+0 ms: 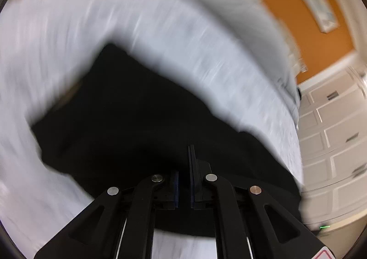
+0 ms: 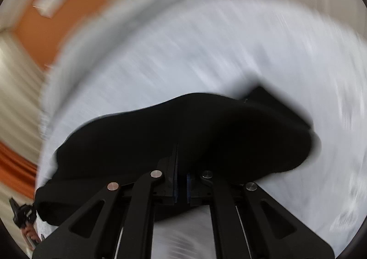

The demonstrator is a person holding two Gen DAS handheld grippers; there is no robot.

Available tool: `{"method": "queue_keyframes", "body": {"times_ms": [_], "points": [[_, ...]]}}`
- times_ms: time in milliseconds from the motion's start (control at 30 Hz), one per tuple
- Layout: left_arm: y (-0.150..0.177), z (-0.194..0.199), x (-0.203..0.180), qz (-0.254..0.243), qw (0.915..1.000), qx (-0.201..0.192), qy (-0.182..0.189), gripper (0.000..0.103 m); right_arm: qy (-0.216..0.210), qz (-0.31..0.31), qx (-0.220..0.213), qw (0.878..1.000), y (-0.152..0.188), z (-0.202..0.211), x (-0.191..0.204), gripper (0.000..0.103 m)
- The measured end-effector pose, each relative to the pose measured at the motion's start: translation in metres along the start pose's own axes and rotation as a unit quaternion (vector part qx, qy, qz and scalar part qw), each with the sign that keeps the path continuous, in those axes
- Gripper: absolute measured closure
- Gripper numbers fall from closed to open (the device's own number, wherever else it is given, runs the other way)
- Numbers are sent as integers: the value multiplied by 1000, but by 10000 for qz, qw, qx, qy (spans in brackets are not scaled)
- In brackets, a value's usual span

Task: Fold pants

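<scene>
Black pants (image 1: 128,107) lie bunched on a white bed sheet (image 1: 114,13), blurred in both views. My left gripper (image 1: 184,163) is shut on the near edge of the pants. Its right finger (image 1: 192,158) shows as a thin blade and the cloth covers its left one. In the right wrist view the pants (image 2: 229,126) hump up in front of my right gripper (image 2: 181,160), which is shut on a fold of them. Here the left finger (image 2: 174,158) shows and black cloth hides the right one.
The sheet (image 2: 206,48) spreads wide around the pants. An orange wall (image 1: 298,18) with a framed picture (image 1: 318,4) stands behind the bed. A white dresser (image 1: 332,144) is beyond the bed's right edge. A hand (image 2: 28,233) on a black tool shows at the lower left.
</scene>
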State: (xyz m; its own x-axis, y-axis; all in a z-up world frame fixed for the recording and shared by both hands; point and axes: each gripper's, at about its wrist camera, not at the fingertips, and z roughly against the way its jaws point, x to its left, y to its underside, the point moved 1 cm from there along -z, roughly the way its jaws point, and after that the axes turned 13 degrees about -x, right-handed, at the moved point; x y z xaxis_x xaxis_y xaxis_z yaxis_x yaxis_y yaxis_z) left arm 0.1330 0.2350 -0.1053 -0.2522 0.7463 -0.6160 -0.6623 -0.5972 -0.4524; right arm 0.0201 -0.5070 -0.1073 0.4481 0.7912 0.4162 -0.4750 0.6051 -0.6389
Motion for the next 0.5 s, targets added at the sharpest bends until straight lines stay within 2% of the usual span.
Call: {"method": "queue_keyframes", "body": {"times_ms": [33,67,100,167,200,233,267,300,333,400,500], "points": [[4,-2,6,80,9999,74,-85,98,22,6,257,9997,9,-8,-6,99],[7,-2,9,128,9998,97,-85,98,-24,37,309,9995,11,-10,-6,98],[7,1,8,152,9998,81,-22,97,-28,94,241,9997,10,-6,-5,95],[5,12,5,178,9998,-35,75,89,-92,6,141,9999,5,-1,-4,84],[4,13,6,217,9997,-92,115,77,-137,-95,123,9998,2,0,-6,76],[3,20,9,329,9991,-168,213,65,-206,-330,80,9992,-3,0,-11,53],[1,23,12,567,9974,-220,385,58,-275,-522,23,9983,-3,3,-15,40],[1,26,17,810,9952,-250,497,44,-380,-733,-52,9966,-7,4,-16,39],[-2,29,22,1038,9925,-304,576,41,-467,-960,-103,9942,-10,4,-18,37],[-7,32,35,1517,9839,-409,848,41,-542,-1224,-192,9908,-14,0,-18,32],[-9,26,53,2061,9716,-436,1076,39,-399,-1384,-249,9893,-14,-4,-21,31]]}}
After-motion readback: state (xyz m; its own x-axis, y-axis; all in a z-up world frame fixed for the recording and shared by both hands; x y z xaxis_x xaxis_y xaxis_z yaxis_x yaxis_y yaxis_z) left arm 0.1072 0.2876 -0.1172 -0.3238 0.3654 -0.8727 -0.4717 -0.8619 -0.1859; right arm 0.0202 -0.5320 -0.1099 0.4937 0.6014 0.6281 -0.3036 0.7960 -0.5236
